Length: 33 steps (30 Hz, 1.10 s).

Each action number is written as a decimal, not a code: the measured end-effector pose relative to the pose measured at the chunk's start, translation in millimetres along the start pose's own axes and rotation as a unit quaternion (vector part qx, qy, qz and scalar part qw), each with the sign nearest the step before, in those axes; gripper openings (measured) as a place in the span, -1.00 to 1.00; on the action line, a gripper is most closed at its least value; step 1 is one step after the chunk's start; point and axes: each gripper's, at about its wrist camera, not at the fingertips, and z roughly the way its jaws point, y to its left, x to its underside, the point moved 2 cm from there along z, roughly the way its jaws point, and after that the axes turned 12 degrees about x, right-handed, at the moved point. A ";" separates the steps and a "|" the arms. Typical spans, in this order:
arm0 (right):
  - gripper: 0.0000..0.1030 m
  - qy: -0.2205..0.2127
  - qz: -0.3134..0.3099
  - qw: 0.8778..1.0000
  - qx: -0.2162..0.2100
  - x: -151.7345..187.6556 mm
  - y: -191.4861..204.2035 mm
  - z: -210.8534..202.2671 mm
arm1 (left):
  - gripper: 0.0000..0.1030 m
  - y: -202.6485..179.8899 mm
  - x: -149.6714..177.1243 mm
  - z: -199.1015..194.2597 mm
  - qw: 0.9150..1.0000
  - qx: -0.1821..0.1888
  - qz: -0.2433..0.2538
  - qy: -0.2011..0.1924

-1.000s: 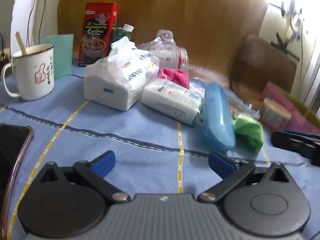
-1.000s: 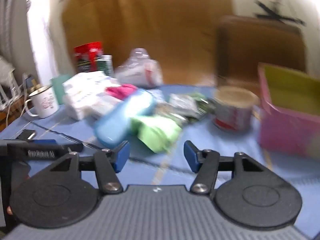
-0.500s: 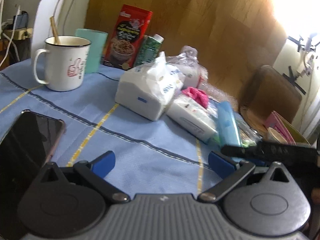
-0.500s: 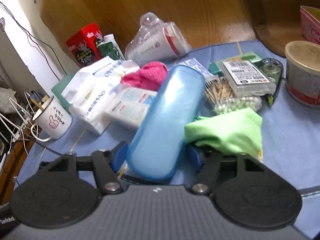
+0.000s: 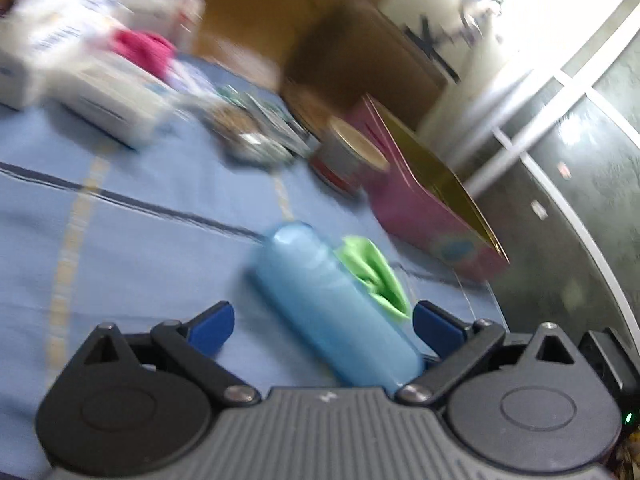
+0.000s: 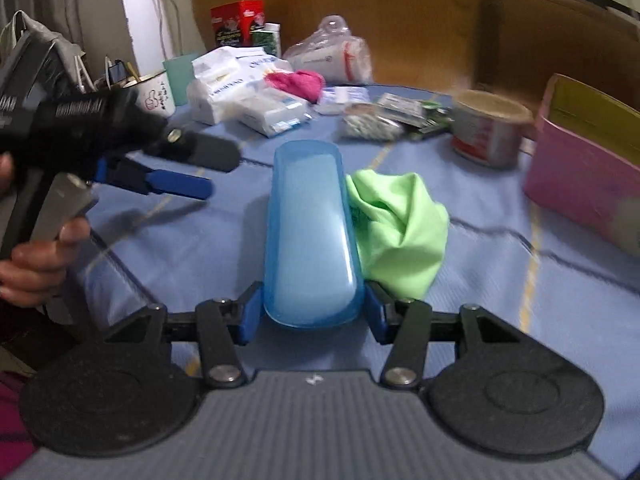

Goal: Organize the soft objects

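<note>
My right gripper (image 6: 313, 314) is shut on the near end of a long blue plastic case (image 6: 310, 236), which points away over the blue tablecloth. A crumpled green cloth (image 6: 398, 224) lies against the case's right side. My left gripper (image 5: 322, 326) is open, and the same blue case (image 5: 332, 320) and green cloth (image 5: 374, 276) lie between its fingers in the blurred left wrist view. The left gripper also shows at the left of the right wrist view (image 6: 176, 184). A pink cloth (image 6: 296, 82) lies among white tissue packs (image 6: 256, 92) at the back.
A pink open box (image 6: 584, 168) stands at the right, a tin can (image 6: 490, 132) beside it. A bag of cotton swabs (image 6: 370, 124), small packets, a bagged cup (image 6: 332, 58), a white mug (image 6: 158, 94) and a red carton (image 6: 236, 22) crowd the far side.
My right gripper has closed on the blue case and drawn it, with the green cloth, toward the near side. My left gripper has swung right toward the case.
</note>
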 end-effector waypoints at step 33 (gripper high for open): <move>0.10 -0.155 0.168 0.959 0.168 -73.1 -176.0 29.4 | 0.28 -167.0 -121.4 249.3 0.978 0.003 0.205 0.030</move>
